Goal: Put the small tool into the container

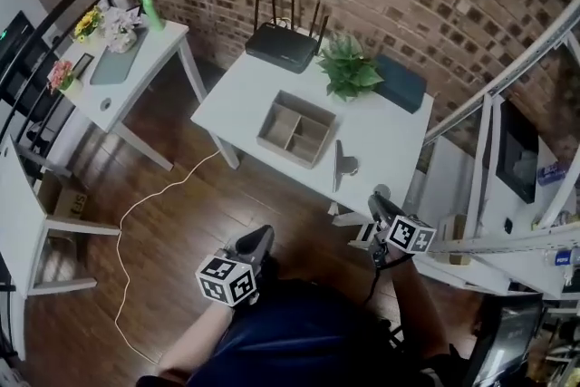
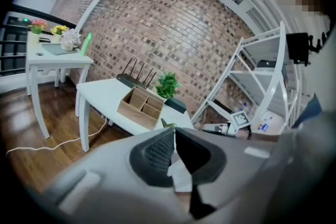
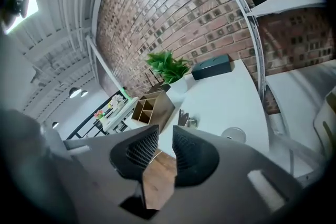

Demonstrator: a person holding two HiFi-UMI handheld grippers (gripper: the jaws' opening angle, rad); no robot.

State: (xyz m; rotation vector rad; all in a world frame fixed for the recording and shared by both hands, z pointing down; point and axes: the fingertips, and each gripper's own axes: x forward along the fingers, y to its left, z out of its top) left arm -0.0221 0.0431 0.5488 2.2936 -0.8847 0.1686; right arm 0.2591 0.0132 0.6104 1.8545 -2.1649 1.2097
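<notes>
Nothing done yet: tool [image 1: 342, 164] is lying on table [image 1: 243, 100], at box's [image 1: 283, 149] 3 o'clock. Right gripper [image 3: 161, 139] is hanging spread and empty, and left gripper [image 2: 174, 139] is pressed together. Pick and drop are both pending.

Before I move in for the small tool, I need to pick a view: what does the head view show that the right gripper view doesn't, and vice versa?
Only the head view: the left gripper and the cable on the floor. Only the right gripper view: that the right gripper has its jaws apart with nothing between them, and a ceiling lamp. Both: the white table, the wooden container, the small tool beside it and the potted plant.
</notes>
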